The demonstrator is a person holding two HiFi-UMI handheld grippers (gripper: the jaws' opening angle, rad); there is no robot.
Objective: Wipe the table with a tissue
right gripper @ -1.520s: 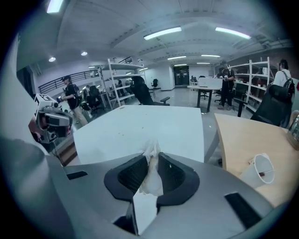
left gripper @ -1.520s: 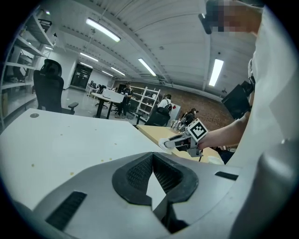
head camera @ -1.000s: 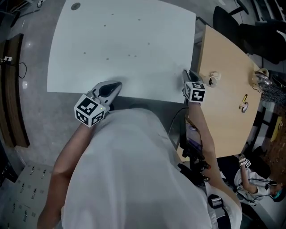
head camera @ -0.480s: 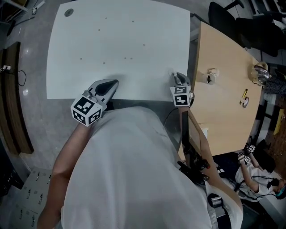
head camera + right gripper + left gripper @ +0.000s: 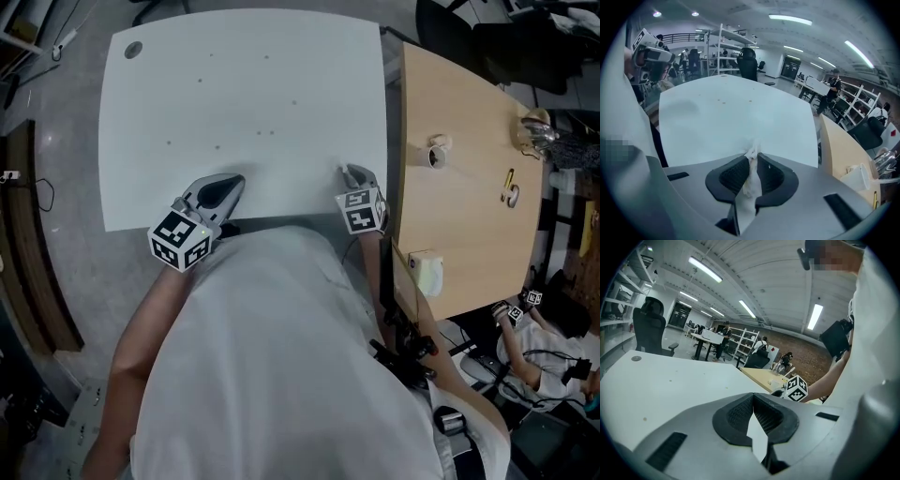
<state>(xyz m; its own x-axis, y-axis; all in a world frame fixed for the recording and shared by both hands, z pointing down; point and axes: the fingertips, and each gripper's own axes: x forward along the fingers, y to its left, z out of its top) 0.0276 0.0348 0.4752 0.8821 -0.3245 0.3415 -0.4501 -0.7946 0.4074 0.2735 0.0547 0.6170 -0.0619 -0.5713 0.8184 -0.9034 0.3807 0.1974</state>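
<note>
The left gripper [image 5: 228, 185] is at the near edge of the white bench [image 5: 244, 84], its jaws closed together on nothing; the right gripper [image 5: 351, 174], by the near right corner, has its jaws clamped on a crumpled white tissue [image 5: 751, 183], which pokes past the tips; farther out, small dark specks [image 5: 265, 132] dot the top; a wooden bench [image 5: 459, 225] stands alongside.

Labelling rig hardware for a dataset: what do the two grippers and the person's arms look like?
The left gripper and right gripper have smooth grey shells, black ribbed pads and a cube of black-and-white square markers each. White short-sleeved shirt; arms bare.
</note>
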